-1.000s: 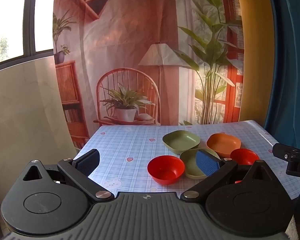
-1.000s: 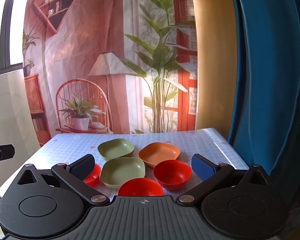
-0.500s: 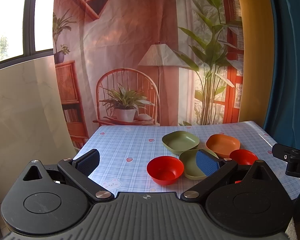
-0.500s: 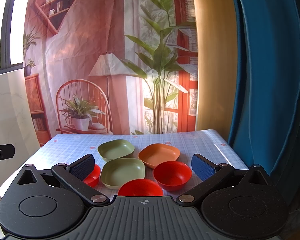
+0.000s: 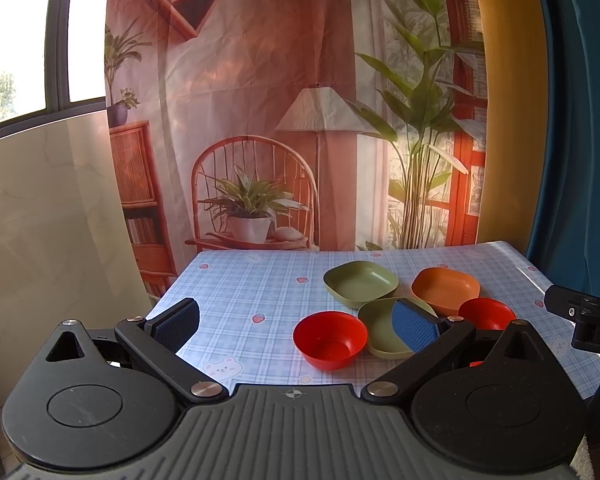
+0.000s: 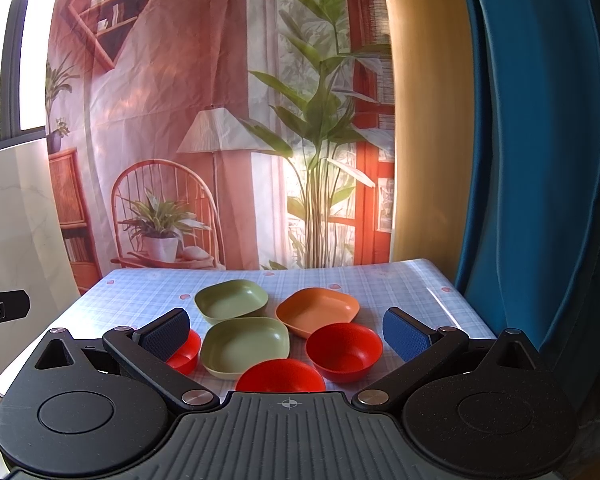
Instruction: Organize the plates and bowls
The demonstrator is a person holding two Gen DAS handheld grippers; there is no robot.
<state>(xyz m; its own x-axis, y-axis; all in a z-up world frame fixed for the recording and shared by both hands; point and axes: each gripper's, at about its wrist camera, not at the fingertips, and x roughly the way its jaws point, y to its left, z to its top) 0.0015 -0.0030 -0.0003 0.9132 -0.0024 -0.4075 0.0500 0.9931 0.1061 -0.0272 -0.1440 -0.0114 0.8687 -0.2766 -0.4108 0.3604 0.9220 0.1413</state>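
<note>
Left tool: pads spread wide, holding nothing, hanging in front of the near edge of the worktop.
Right tool: also wide and empty, aimed across the cluster of dishes from the near side.
Worktop: blue checked cloth; all the dishes sit in its right half as the left wrist view shows it, with the 9 o'clock side bare.
Square plates: far green plate at 11 o'clock of the cluster, near green plate just in front of it, orange plate at 1 o'clock; rims near each other, touching or not I cannot tell.
Red bowls: one at 3 o'clock of the near green plate, one at 6 o'clock partly hidden by the tool body, one at 9 o'clock behind the right tool's left pad.
Step in hand: judged as the approach, nothing stacked yet.
Doing it well: pick one kind first, probably the plates. Take a plate by a single rim wall, one pad inside and one outside, and lift it level before carrying it over its match. Lower it square to the lower plate's corners so it nests.
Risk: smooth, shallow walls may slip from a light pinch; crowded rims may nudge a neighbouring bowl.
</note>
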